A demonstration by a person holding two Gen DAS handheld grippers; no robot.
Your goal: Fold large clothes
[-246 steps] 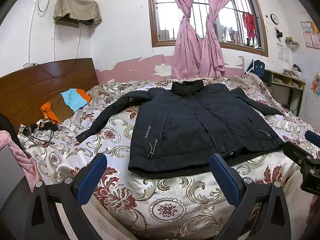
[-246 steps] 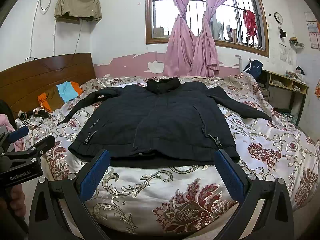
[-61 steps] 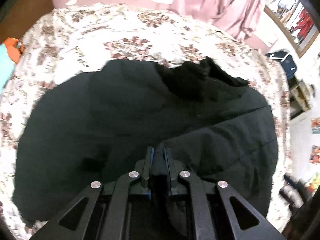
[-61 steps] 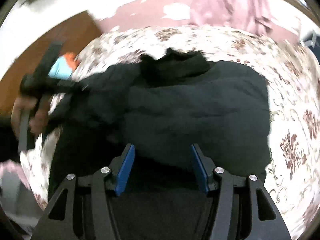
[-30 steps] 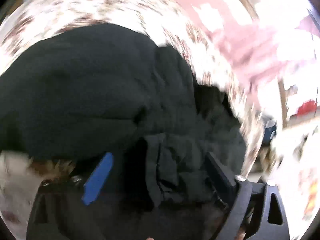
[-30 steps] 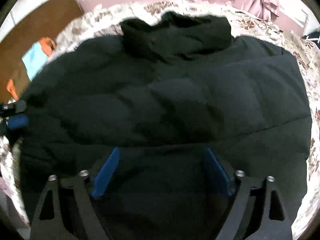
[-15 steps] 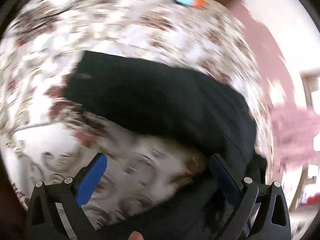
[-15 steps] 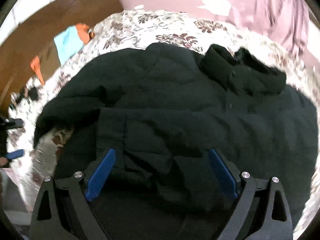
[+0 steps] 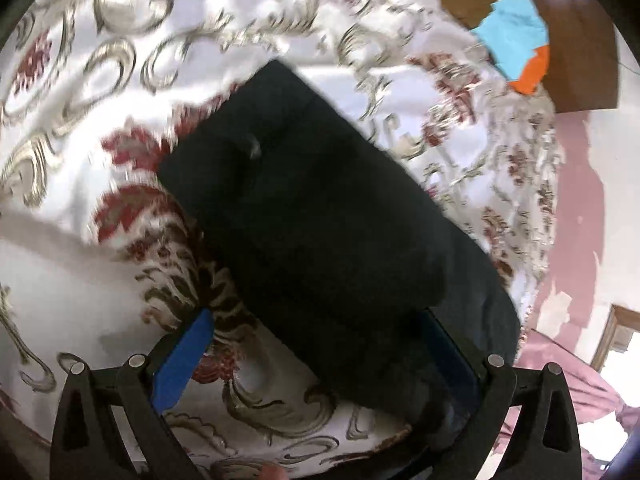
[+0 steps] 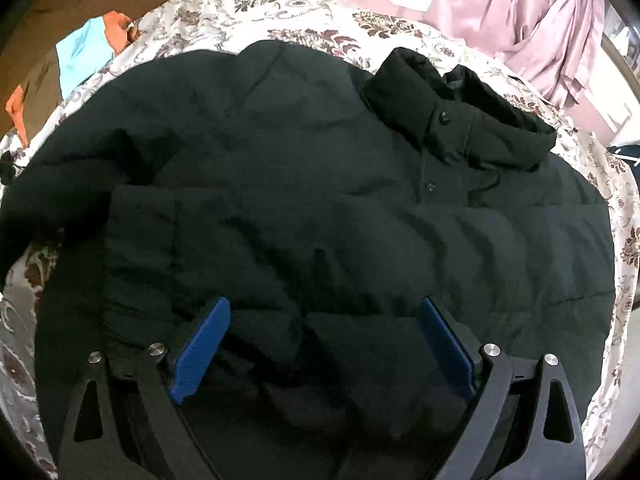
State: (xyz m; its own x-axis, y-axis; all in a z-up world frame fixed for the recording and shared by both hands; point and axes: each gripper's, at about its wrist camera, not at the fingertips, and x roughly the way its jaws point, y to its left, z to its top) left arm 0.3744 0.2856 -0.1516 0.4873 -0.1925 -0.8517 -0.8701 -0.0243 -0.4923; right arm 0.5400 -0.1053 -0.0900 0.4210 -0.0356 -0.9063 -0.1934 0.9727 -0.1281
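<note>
Soft daylight fills both views, with no hard shadows. The left wrist view is smeared by motion blur, mostly on the patterned bedspread (image 9: 100, 60), and the window corner (image 9: 616, 344) is overexposed. The right wrist view is sharper, but the black jacket (image 10: 320, 200) is underexposed, with few details. Both fisheye pictures bend and darken at the edges.

The black padded jacket (image 10: 320, 200) lies spread front-up on the floral bedspread (image 10: 304, 4), its stand-up collar (image 10: 452, 120) toward the far side, two dark buttons showing on the placket below it. Its quilted body is rumpled into soft folds. One sleeve (image 9: 304, 216) stretches out flat and diagonal across the bedspread, cuff end away from the body.
</note>
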